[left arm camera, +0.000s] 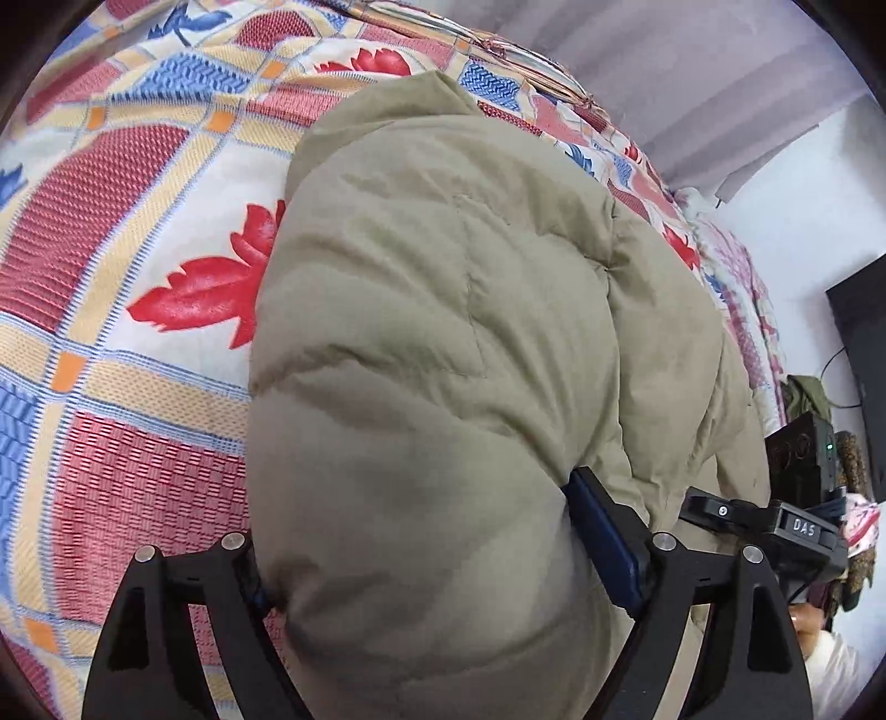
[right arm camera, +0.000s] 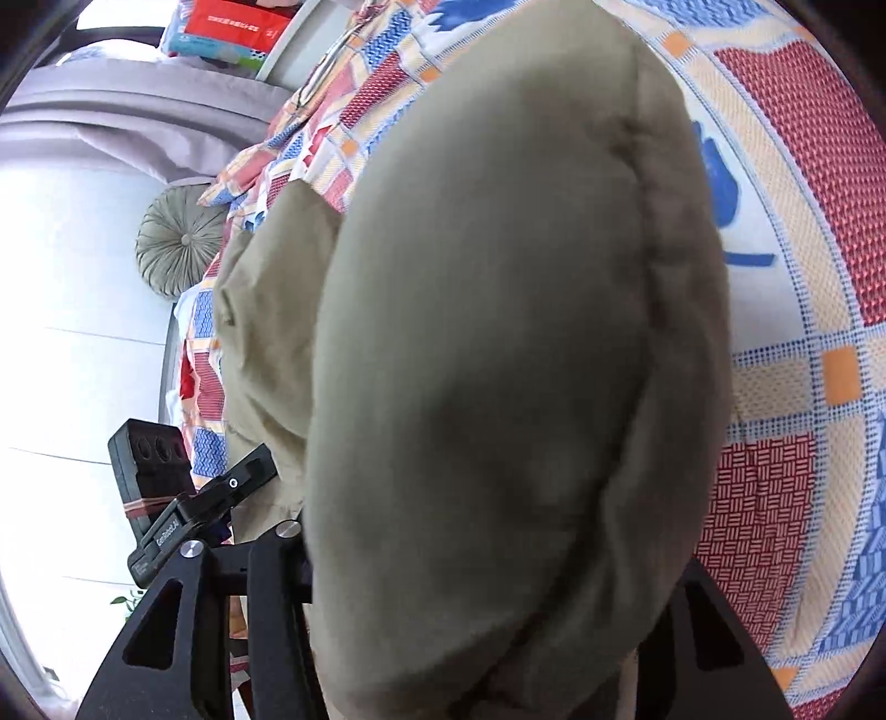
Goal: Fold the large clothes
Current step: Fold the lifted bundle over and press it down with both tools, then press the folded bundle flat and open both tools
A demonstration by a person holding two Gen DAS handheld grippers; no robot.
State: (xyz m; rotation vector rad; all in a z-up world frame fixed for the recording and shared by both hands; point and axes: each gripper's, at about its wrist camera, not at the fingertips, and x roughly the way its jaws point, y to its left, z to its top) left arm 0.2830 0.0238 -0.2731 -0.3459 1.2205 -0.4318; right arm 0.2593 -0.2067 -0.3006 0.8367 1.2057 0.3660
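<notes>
A bulky khaki padded jacket (left arm camera: 443, 343) lies on a patterned bedspread (left arm camera: 122, 232). In the left wrist view my left gripper (left arm camera: 432, 576) straddles a thick fold of the jacket, its fingers (left arm camera: 603, 543) spread wide around the padding, the left finger mostly hidden. In the right wrist view the jacket (right arm camera: 498, 360) fills the frame, bulging between the fingers of my right gripper (right arm camera: 487, 598). Both fingertips are covered by cloth. The other gripper (right arm camera: 210, 515) shows at the left edge, and the right one shows in the left view (left arm camera: 775, 526).
The bedspread (right arm camera: 803, 277) has red, blue and orange patches. A round grey-green cushion (right arm camera: 177, 249) sits by the bed's edge. Packaged goods (right arm camera: 232, 27) sit at the bed's far end. White floor (right arm camera: 72, 332) lies beside the bed. A dark screen (left arm camera: 864, 332) stands at the right.
</notes>
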